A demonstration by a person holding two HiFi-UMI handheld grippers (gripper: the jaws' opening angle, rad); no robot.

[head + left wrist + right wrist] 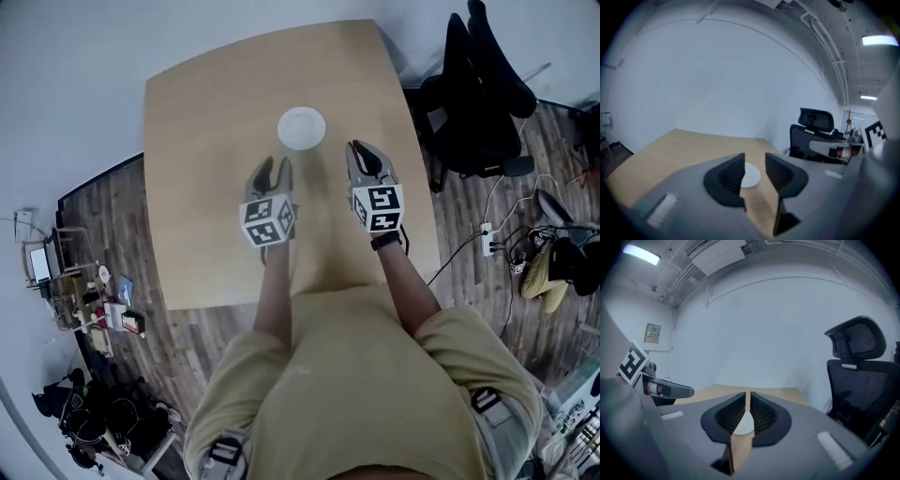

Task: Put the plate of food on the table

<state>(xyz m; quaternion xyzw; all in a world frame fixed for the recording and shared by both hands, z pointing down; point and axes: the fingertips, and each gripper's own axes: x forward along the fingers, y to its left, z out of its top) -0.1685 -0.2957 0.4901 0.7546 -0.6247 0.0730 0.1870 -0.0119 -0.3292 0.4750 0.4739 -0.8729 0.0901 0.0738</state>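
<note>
A round white plate lies on the wooden table toward its far edge; I can make out no food on it. My left gripper hovers just short of the plate and slightly left of it. It is open, and the plate shows through the empty gap of the left gripper. My right gripper hangs to the plate's right, close to the rim. Its jaws stand almost together with only a thin slit and nothing held; the right gripper frames a sliver of the plate.
A black office chair stands off the table's far right corner, also seen as the chair in the right gripper view. Cables and a power strip lie on the floor at right. Assorted clutter crowds the floor at left.
</note>
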